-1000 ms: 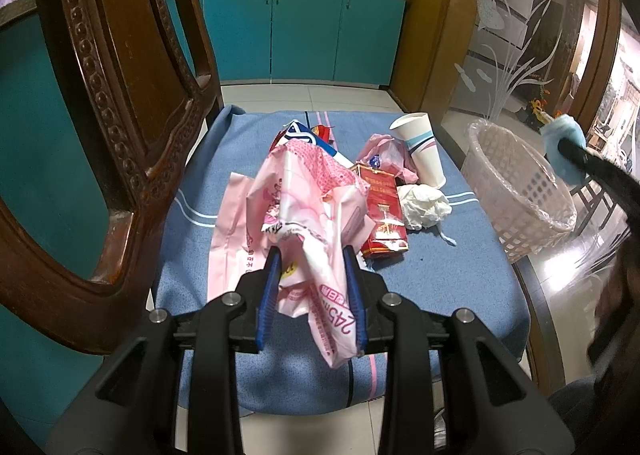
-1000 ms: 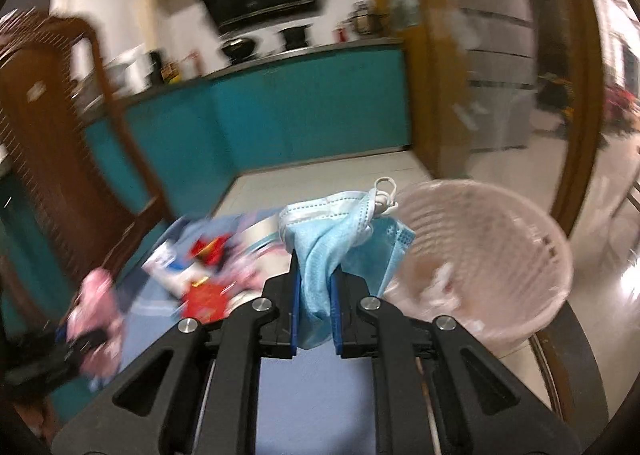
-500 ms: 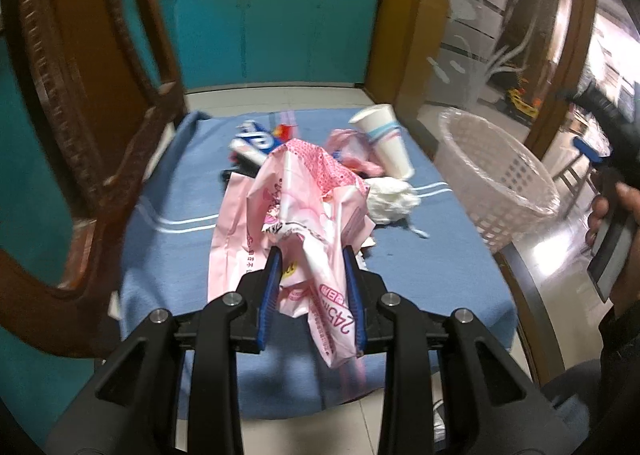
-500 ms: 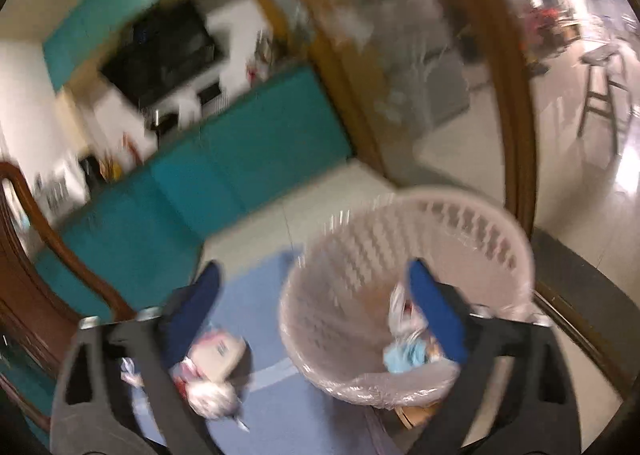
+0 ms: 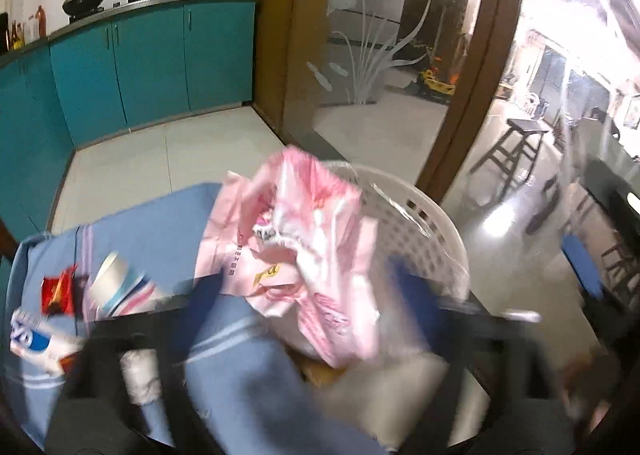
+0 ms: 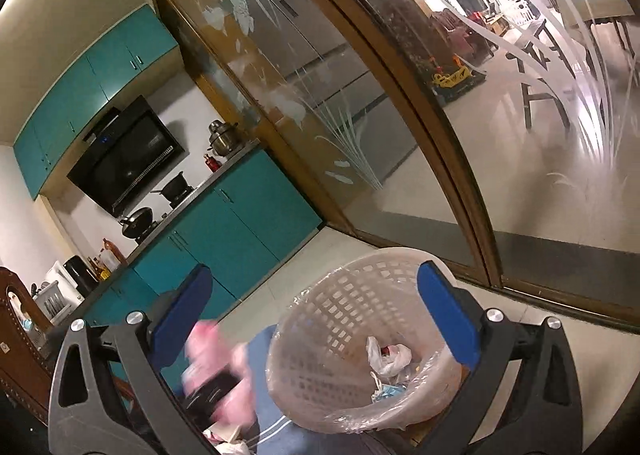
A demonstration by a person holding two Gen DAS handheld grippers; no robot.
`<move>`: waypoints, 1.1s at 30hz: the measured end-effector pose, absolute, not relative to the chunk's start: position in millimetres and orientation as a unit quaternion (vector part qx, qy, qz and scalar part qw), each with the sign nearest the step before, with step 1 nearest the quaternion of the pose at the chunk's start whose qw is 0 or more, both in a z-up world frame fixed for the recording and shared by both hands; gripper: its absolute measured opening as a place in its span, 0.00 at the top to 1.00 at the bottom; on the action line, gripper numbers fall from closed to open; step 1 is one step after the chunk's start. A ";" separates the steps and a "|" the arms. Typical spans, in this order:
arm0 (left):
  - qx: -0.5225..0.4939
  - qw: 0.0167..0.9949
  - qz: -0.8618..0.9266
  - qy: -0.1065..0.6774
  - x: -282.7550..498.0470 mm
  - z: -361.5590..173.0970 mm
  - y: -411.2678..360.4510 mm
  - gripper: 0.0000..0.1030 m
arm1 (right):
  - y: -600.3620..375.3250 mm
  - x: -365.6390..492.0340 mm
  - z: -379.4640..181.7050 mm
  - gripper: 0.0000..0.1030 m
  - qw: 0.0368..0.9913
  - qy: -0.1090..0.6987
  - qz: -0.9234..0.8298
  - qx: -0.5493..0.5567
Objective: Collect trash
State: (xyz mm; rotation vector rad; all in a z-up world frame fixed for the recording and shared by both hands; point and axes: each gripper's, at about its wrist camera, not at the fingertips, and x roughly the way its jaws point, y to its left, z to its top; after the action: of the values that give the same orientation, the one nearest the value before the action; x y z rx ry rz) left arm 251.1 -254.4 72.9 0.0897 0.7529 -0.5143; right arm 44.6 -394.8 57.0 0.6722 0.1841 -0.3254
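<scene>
Trash lies in two places: loose on the blue tablecloth (image 5: 160, 239) and inside one white lattice basket (image 6: 344, 319) lined with clear film. In the left wrist view one pink plastic bag (image 5: 304, 251) hangs over the basket's near rim, between the widely parted fingers of the left gripper (image 5: 316, 295); its jaws are opening, and motion blur hides whether either pad touches the bag. On the cloth to the left lie one paper cup (image 5: 116, 287) on its side, one red wrapper (image 5: 60, 295), one blue-and-white packet (image 5: 36, 343) and one crumpled white wad (image 5: 140, 375). The right gripper (image 6: 320, 319) stands spread wide with nothing between its two blue pads (image 6: 448, 319), pointing at the basket, which holds one crumpled white bag (image 6: 386, 357) and one light blue mask (image 6: 390, 391) at the bottom.
</scene>
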 end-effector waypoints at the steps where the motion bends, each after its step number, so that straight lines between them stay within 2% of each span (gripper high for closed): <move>1: 0.045 0.896 -0.239 0.371 256.0 67.8 -257.4 0.06 | -394.9 45.2 56.6 0.03 0.928 0.096 -0.153 0.326; 7: 0.042 0.899 -0.209 0.383 238.1 54.9 -204.3 0.06 | -367.9 66.8 55.2 0.03 0.937 0.168 -0.111 0.285; 15: -0.005 0.926 -0.100 0.364 172.0 59.2 -46.1 0.06 | -270.1 82.9 47.0 0.03 0.947 0.268 -0.003 0.177; 20: -0.047 0.923 -0.047 0.380 144.3 43.0 12.0 0.06 | -215.6 67.9 28.8 0.03 0.935 0.319 0.056 0.143; 26: -0.056 0.918 -0.071 0.385 123.3 40.7 23.3 0.05 | -180.5 57.8 20.8 0.03 0.936 0.330 0.073 0.103; 33: -0.031 0.920 -0.085 0.381 116.4 40.6 6.5 0.05 | -182.5 68.7 16.0 0.03 0.938 0.325 0.051 0.106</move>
State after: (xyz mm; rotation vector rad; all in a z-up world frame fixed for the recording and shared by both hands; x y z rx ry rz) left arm 116.4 6.5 40.6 -0.0637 0.7840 -0.1752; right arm 68.7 -182.5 16.0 0.2169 0.6646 0.1046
